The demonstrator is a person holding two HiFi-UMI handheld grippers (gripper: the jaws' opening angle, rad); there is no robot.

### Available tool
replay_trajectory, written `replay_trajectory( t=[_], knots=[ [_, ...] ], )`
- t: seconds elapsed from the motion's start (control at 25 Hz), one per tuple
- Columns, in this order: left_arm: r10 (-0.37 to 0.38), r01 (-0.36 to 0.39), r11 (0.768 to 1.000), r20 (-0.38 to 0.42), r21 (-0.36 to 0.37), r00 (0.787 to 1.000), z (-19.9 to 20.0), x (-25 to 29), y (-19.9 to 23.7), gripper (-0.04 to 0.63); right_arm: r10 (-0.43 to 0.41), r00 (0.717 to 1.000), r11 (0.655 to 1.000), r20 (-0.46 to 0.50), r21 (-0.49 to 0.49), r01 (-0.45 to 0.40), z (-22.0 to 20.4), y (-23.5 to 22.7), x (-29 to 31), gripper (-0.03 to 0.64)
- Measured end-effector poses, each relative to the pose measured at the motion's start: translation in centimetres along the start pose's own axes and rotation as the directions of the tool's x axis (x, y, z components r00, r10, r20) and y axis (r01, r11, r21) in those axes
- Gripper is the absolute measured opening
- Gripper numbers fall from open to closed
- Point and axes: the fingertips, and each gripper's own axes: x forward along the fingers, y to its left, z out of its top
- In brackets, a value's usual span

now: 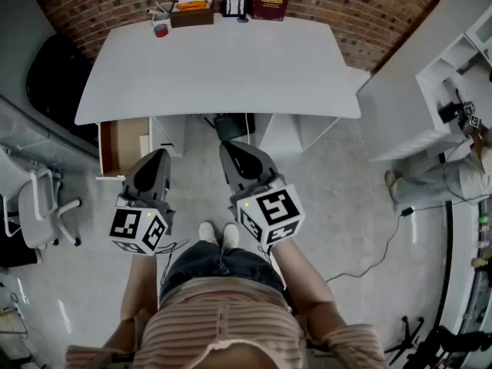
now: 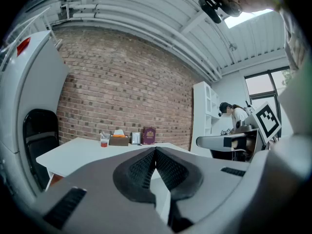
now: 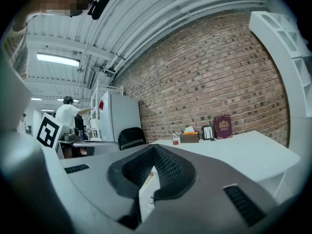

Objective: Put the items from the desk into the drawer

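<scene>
Along the far edge of the white desk [image 1: 223, 75] stand a small red jar [image 1: 161, 29], a tissue box [image 1: 192, 11], a photo frame [image 1: 235, 3] and a maroon book [image 1: 270, 0]. The same row shows in the left gripper view, from jar [image 2: 104, 142] to book [image 2: 149, 135], and in the right gripper view, from jar [image 3: 175, 141] to book [image 3: 223, 127]. A drawer [image 1: 121, 146] stands open under the desk's left end. My left gripper [image 1: 159, 155] and right gripper [image 1: 231, 149] hang short of the desk's near edge, both shut and empty, pads meeting [image 2: 155, 150] [image 3: 153, 149].
A black chair [image 1: 54, 75] sits left of the desk and a white swivel chair [image 1: 38, 206] nearer me on the left. White shelving [image 1: 453, 75] and a person [image 1: 453, 179] are at the right. A cable [image 1: 384, 244] trails over the floor.
</scene>
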Motion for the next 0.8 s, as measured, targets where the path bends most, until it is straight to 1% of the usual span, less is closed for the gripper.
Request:
replay_trajectory(
  t=[0.28,0.44,0.64,0.8],
  knots=[
    [0.000,0.000,1.000,-0.004,-0.003,1.000,0.1,-0.4,-0.4,0.009,0.015,1.000,1.000,-0.008,-0.007,-0.015,-0.4,0.4,-0.1,0.015],
    [0.016,-0.016,1.000,-0.010,-0.009,1.000,-0.4,-0.6,-0.1,0.009,0.022,1.000,1.000,-0.015,0.004,-0.022,-0.9,0.4,-0.3,0.016],
    [0.035,-0.035,0.999,-0.004,-0.019,0.999,-0.3,-0.6,0.4,0.009,-0.001,1.000,0.999,-0.027,0.040,0.002,-1.3,-0.9,-0.3,0.017],
    [0.054,-0.053,0.999,0.013,-0.009,0.998,0.2,-0.2,1.0,0.009,0.005,0.999,1.000,-0.043,0.024,-0.004,-1.8,-1.6,-0.2,0.017]
  ],
)
